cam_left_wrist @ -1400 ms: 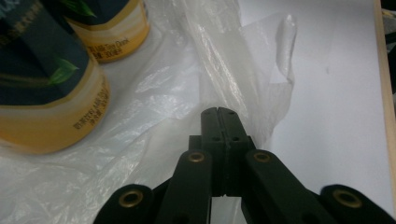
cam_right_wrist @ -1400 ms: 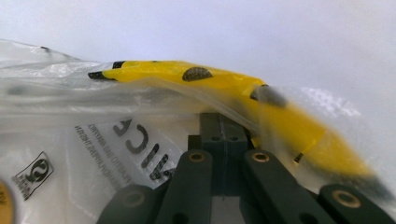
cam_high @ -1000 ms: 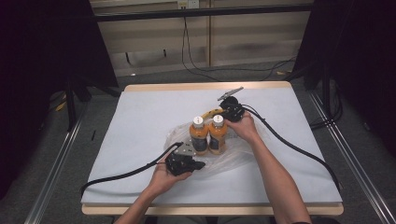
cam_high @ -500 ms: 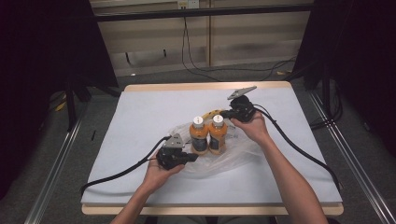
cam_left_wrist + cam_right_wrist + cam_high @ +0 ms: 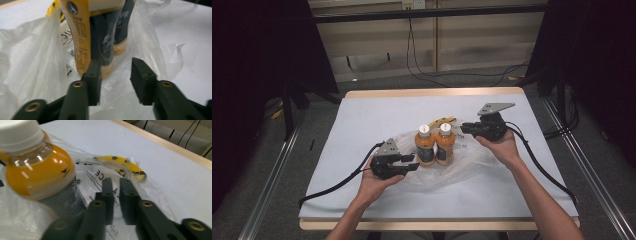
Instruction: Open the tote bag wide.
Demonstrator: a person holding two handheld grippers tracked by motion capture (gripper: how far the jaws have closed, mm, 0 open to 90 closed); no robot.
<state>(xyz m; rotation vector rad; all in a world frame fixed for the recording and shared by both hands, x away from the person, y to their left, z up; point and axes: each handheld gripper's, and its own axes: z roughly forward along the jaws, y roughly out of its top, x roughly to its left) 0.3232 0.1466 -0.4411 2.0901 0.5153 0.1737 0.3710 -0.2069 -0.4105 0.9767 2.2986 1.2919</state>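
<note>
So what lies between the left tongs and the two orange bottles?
Only crumpled clear plastic bag. In the left gripper view the left tongs, open after just opening with nothing gripped, point over it at the bottles; the high view shows the same.

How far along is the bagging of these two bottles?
Done: both bottles stand on the plastic bag, a banana behind them. In hand: the left gripper and right gripper flank them, jaws just opening, empty. Left: pulling the bag up around them, probably.
</note>
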